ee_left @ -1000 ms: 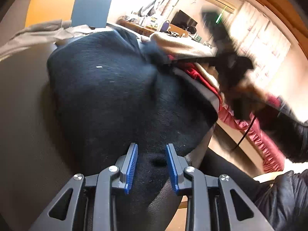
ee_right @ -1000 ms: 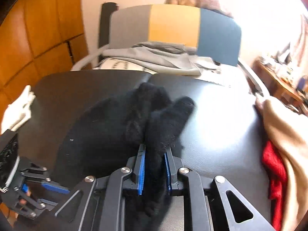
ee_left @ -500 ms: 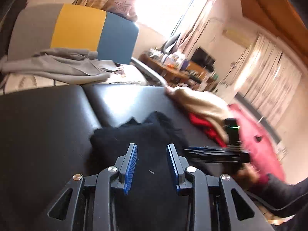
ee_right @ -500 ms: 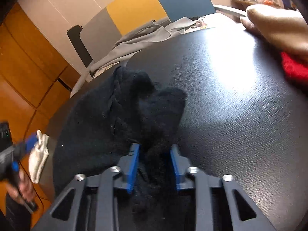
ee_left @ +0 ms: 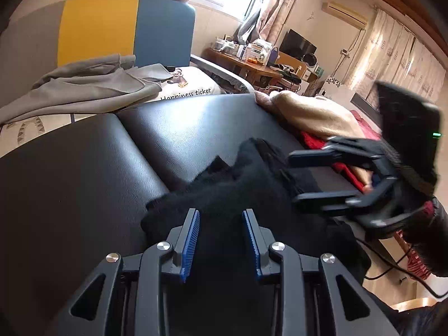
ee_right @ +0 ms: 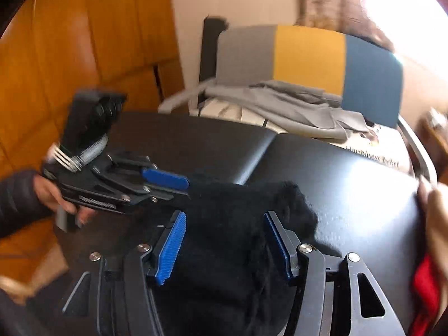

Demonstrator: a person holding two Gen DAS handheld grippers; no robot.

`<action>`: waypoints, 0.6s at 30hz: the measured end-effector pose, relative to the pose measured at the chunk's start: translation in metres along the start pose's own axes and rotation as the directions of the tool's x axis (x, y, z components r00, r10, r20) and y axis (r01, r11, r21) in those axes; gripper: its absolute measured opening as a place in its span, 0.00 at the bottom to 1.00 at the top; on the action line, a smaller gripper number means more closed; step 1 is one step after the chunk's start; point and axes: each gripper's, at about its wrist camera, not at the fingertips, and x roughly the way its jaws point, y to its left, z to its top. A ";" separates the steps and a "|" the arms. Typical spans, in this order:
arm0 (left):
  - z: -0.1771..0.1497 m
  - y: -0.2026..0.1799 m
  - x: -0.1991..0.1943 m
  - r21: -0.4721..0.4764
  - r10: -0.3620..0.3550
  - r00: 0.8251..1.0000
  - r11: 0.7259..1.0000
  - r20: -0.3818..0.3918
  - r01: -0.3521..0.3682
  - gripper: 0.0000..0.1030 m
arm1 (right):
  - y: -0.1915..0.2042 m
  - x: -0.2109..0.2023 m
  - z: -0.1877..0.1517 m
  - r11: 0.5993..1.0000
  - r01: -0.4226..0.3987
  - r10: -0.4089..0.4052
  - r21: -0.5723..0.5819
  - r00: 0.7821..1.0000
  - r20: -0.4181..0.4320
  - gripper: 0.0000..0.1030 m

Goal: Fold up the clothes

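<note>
Both the left tongs (ee_left: 221,240) and right tongs (ee_right: 224,243) are held open over the black garment (ee_left: 240,184) at the lower centre of each frame.

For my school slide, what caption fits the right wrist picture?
Open right hand-held gripper over a fuzzy black garment on the black padded table.

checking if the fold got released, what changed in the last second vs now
The right gripper has let go: its fingers, shut on the black garment a second ago, now stand wide apart with the cloth lying loose between them. The left gripper stayed open over the garment. The garment itself still sits bunched on the black table.
</note>
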 end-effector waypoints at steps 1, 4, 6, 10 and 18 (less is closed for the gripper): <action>0.003 0.003 0.005 -0.001 -0.001 1.000 1.000 -0.006 0.001 0.31 | -0.005 0.012 0.002 1.000 0.001 -0.001 -0.003 1.000 -0.028 0.57; 0.004 0.009 0.033 -0.003 0.037 0.995 0.999 -0.088 -0.037 0.33 | -0.024 0.041 -0.007 0.999 0.038 -0.035 0.021 0.991 -0.133 0.55; 0.003 0.013 0.045 -0.035 0.042 0.994 0.998 -0.102 -0.046 0.33 | -0.036 0.051 -0.028 0.998 0.041 -0.029 0.057 0.982 -0.187 0.55; 0.000 0.025 0.052 -0.160 0.042 0.997 0.986 -0.059 -0.051 0.31 | -0.064 0.040 -0.062 0.977 -0.032 0.048 0.211 0.996 -0.074 0.55; 0.002 0.009 0.046 -0.098 0.119 0.991 0.987 -0.068 -0.125 0.32 | -0.036 0.017 -0.055 0.992 -0.001 0.012 0.129 0.996 -0.088 0.55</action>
